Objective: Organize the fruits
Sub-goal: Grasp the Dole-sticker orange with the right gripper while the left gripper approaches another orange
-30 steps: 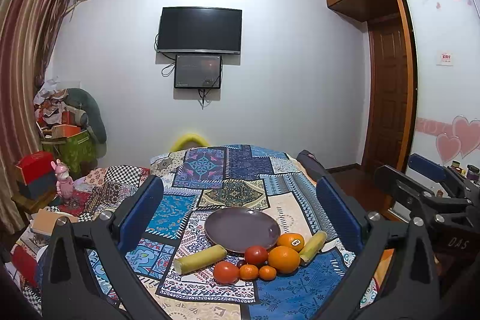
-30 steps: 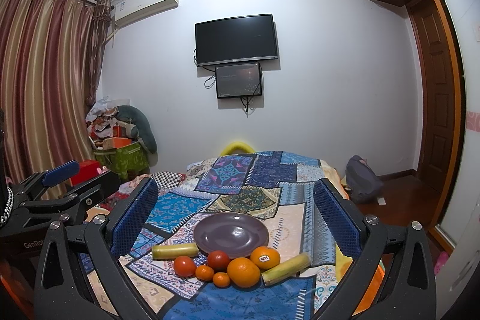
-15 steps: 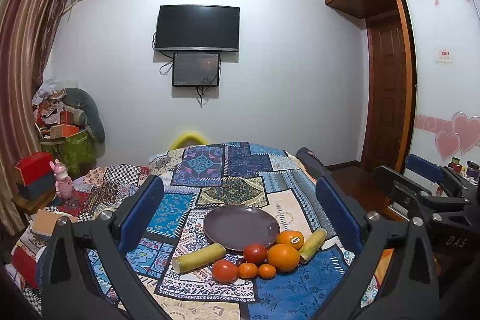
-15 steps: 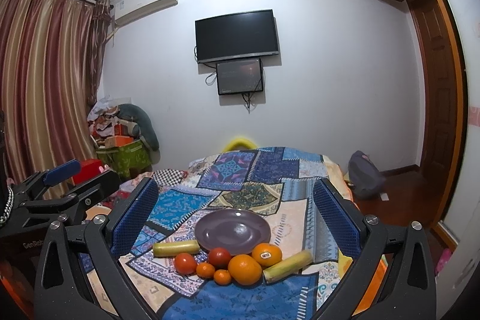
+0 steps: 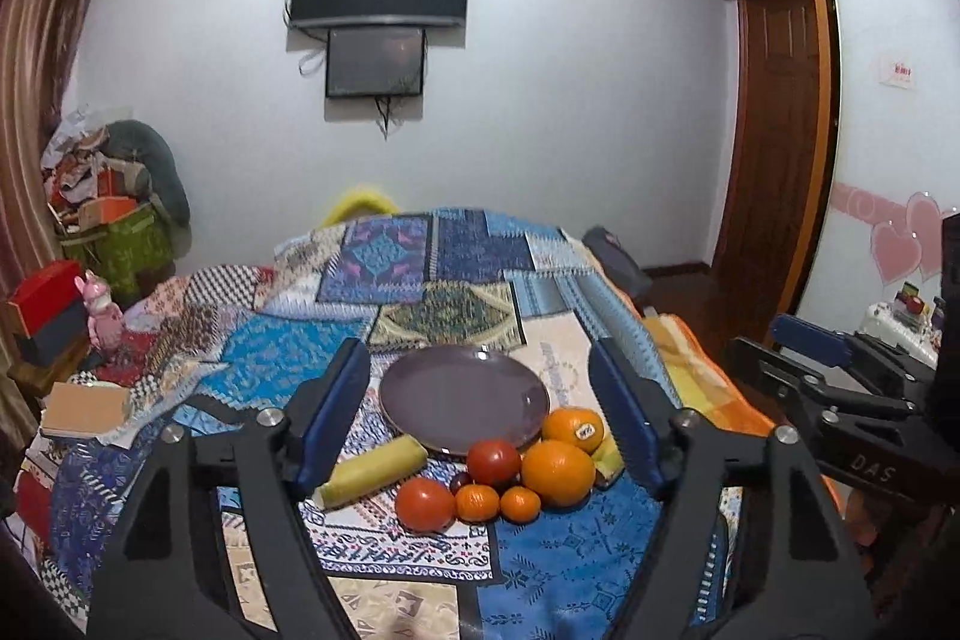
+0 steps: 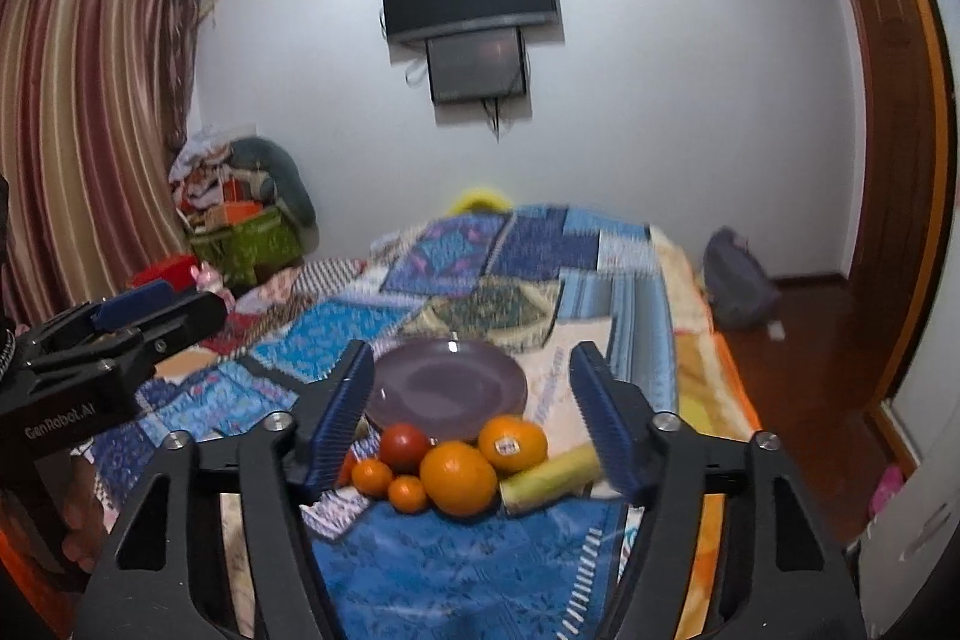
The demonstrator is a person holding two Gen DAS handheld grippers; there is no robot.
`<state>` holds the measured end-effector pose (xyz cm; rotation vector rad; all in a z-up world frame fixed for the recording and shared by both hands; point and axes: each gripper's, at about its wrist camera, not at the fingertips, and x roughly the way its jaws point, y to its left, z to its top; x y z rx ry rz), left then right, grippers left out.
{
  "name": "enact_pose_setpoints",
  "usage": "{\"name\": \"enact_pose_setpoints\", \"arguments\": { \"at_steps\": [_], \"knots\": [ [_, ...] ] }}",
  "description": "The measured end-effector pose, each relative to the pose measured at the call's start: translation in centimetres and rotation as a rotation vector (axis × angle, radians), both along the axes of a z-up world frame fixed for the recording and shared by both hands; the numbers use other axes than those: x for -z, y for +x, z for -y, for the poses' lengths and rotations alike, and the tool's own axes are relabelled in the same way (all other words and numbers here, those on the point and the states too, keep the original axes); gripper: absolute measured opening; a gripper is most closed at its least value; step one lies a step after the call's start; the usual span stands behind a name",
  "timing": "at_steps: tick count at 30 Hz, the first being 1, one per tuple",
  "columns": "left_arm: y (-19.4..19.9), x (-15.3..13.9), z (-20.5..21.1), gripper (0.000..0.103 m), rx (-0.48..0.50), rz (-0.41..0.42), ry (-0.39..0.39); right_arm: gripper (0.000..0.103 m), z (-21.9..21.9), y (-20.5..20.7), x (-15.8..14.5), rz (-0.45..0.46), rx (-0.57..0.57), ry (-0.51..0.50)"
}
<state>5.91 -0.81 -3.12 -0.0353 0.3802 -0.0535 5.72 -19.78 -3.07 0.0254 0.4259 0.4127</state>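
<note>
Purple plate (image 5: 462,400) sits on the patchwork bedspread (image 5: 540,574), nothing on it. Fruit lies in a cluster on the cloth at the plate's near edge: large orange (image 5: 558,472), stickered orange (image 5: 573,430) touching the plate rim, two tomatoes (image 5: 493,462), two small tangerines (image 5: 477,502), and a yellow-green stalk piece (image 5: 372,471) on each side. A small dark fruit between the tomatoes is mostly covered; kind not clear. Left gripper (image 5: 480,418): jaws closing, nothing between the pads, held in the air short of the fruit. Right gripper (image 6: 471,415): jaws closing, likewise nothing gripped. In the right wrist view its left finger hides the near tomato and the left stalk piece; that view is motion-blurred. The right-hand stalk piece (image 6: 549,478) is partly hidden behind the left gripper's finger in the left view. Green bin (image 5: 117,238) by the curtain holds jumbled items, not identifiable.
</note>
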Motion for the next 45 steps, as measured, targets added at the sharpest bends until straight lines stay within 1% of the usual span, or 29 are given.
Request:
{"name": "enact_pose_setpoints", "arguments": {
  "at_steps": [8, 13, 17, 19, 22, 26, 33, 35, 40, 44, 45],
  "knots": [
    [4.3, 3.4, 0.7, 0.066, 0.028, -0.142, 0.004, 0.05, 0.4, 3.0, 3.0, -0.15, -0.036, -0.044],
    [7.0, 5.4, 1.2, 0.065, 0.045, -0.211, 0.031, 0.05, 0.5, 5.6, 4.8, -0.242, -0.052, -0.054],
    [8.9, 6.6, 1.4, 0.065, 0.057, -0.246, 0.06, 0.05, 0.1, 7.9, 6.3, -0.317, -0.065, -0.062],
    [9.9, 7.1, 1.3, 0.065, 0.061, -0.261, 0.064, 0.05, 0.0, 9.2, 7.3, -0.361, -0.079, -0.063],
    [11.5, 8.0, 1.0, 0.065, 0.068, -0.293, 0.048, 0.05, -0.3, 10.9, 8.7, -0.414, -0.096, -0.064],
    [13.4, 9.2, 0.6, 0.065, 0.075, -0.332, 0.039, 0.05, -0.8, 12.7, 10.0, -0.453, -0.106, -0.085],
    [15.6, 10.9, 0.4, 0.065, 0.093, -0.375, 0.023, 0.05, -1.7, 14.8, 11.8, -0.507, -0.142, -0.119],
    [15.8, 11.1, 0.3, 0.065, 0.092, -0.379, 0.021, 0.053, -1.8, 15.3, 12.0, -0.52, -0.155, -0.107],
    [16.4, 11.8, 0.2, 0.065, 0.101, -0.401, 0.006, 0.064, -2.4, 16.0, 12.9, -0.542, -0.169, -0.139],
    [16.4, 12.2, 0.4, 0.065, 0.107, -0.415, 0.008, 0.066, -1.6, 16.6, 13.7, -0.596, -0.177, -0.069],
    [16.4, 12.3, 0.5, 0.065, 0.109, -0.421, 0.01, 0.064, -1.6, 16.5, 13.6, -0.592, -0.179, -0.077]
  ]
}}
